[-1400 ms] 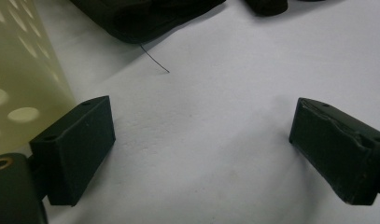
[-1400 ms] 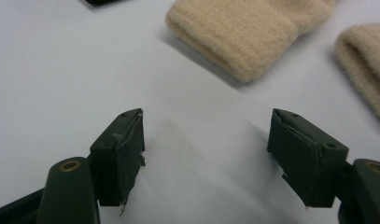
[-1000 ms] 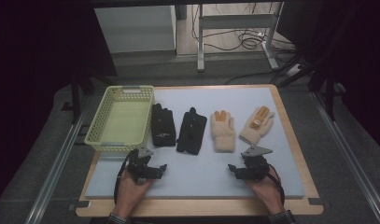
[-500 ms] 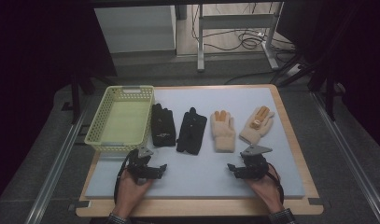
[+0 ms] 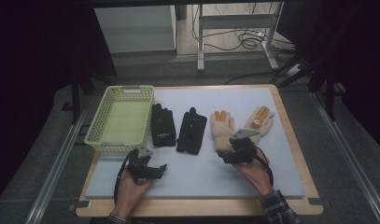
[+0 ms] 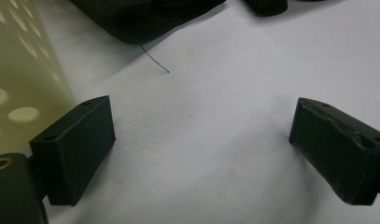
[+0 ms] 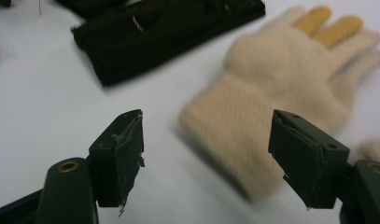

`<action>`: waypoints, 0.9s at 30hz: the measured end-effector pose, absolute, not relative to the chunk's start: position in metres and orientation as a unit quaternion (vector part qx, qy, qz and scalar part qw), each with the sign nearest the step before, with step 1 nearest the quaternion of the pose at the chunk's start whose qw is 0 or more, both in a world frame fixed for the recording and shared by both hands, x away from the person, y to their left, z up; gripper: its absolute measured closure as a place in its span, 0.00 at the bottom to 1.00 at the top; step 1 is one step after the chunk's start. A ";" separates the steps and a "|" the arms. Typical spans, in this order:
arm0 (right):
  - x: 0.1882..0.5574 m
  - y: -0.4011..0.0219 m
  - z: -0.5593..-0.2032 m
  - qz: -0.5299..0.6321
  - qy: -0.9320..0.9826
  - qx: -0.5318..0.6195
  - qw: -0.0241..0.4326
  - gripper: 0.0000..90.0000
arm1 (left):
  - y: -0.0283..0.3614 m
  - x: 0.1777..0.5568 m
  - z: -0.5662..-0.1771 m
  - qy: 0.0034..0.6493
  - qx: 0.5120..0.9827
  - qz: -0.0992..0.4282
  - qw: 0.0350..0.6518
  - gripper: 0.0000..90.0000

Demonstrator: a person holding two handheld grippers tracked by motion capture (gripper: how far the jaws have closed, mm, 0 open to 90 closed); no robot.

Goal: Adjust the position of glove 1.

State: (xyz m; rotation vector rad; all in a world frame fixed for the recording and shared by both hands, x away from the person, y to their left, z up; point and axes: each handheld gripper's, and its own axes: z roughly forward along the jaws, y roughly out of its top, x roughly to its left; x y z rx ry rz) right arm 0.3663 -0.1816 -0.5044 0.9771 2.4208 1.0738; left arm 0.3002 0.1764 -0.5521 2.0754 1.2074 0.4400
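Observation:
Four gloves lie in a row on the pale mat [image 5: 201, 175]: two black gloves [image 5: 163, 126] [image 5: 192, 131] and two cream gloves with orange fingertips [image 5: 221, 127] [image 5: 262, 117]. My right gripper [image 5: 225, 156] hovers at the cuff of the left cream glove [image 7: 271, 79]. Its jaws are open, and the cuff lies just beyond them with nothing pressed between the pads. My left gripper [image 5: 163, 169] rests low on the mat at the front left. It stands open over bare mat [image 6: 201, 135], just short of a black glove [image 6: 141, 16].
A yellow-green plastic basket [image 5: 120, 119] stands at the mat's left, with its wall [image 6: 19, 84] close beside my left jaw. A loose thread [image 6: 155, 60] trails from the black glove. The wooden table edge [image 5: 292, 126] frames the mat. Floor and cables lie beyond.
My right gripper has moved forward and left, rising a little, up to the cuff of the left cream glove. The left gripper and the gloves have kept still.

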 end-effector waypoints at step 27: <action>0.465 -0.064 -0.524 0.349 0.865 0.331 0.141 0.26 | 0.176 0.300 -0.552 0.465 0.799 0.169 0.343 0.08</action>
